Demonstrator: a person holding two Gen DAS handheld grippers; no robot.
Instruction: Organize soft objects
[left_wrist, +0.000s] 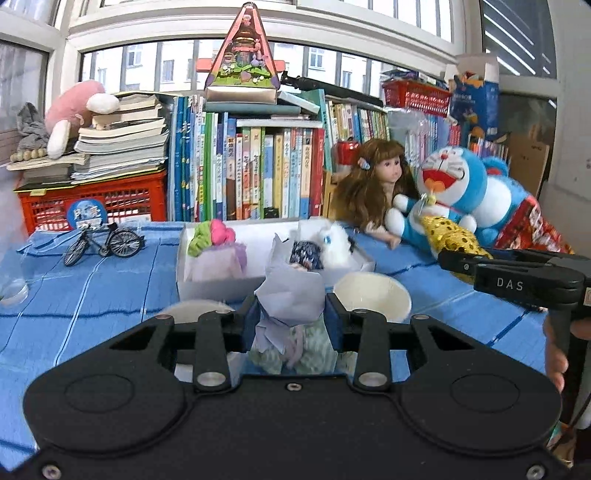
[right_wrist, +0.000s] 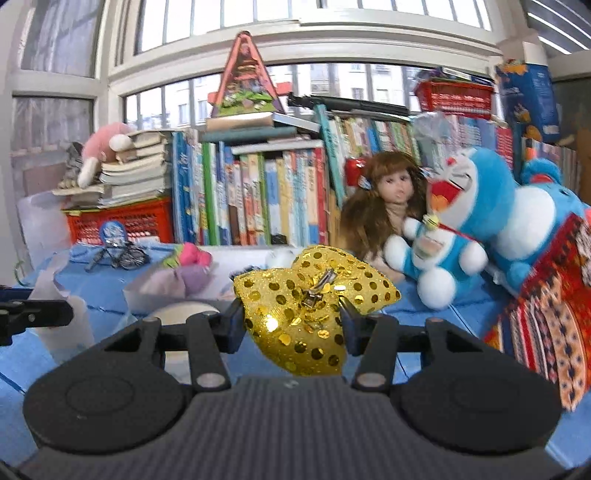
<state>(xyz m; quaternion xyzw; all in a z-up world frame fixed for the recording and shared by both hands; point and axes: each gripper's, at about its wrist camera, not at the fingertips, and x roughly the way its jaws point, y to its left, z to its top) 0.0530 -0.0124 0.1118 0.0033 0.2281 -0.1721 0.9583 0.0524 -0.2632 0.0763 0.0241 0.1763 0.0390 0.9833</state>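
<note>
Holding a pale lilac cloth bundle (left_wrist: 288, 302), the left gripper (left_wrist: 291, 321) has its fingers (left_wrist: 246, 325) pressed narrow against both sides of the soft fabric, which rises above them and trails down between them. The bundle hangs clear of the desk (left_wrist: 92, 280), which is covered in a blue striped cloth.

Beyond it sits a white box (left_wrist: 207, 286) with low walls. Inside the box lie a green and pink scrunchie (left_wrist: 211, 236) on more lilac fabric, a dark patterned piece (left_wrist: 306, 254) and a white fluffy toy (left_wrist: 338, 242). A white paper bowl (left_wrist: 373, 295) lies tipped on its side just to the right of the box, its mouth facing the camera.

The right gripper (right_wrist: 291, 321) grips a gold sequined bow (right_wrist: 314, 299) between its fingers (right_wrist: 349, 326), which close on the lower lobe from both sides; a metal clip shows at the bow's middle. In the left wrist view this gripper appears at the right edge with the bow sticking out towards a blue cat plush (left_wrist: 454, 188).

A long-haired doll (left_wrist: 373, 184) leans beside that plush at the back of the desk. A small model bicycle (left_wrist: 103, 243) stands near the left rear, in front of a red crate (left_wrist: 92, 203) and a row of upright books (left_wrist: 251, 170).
</note>
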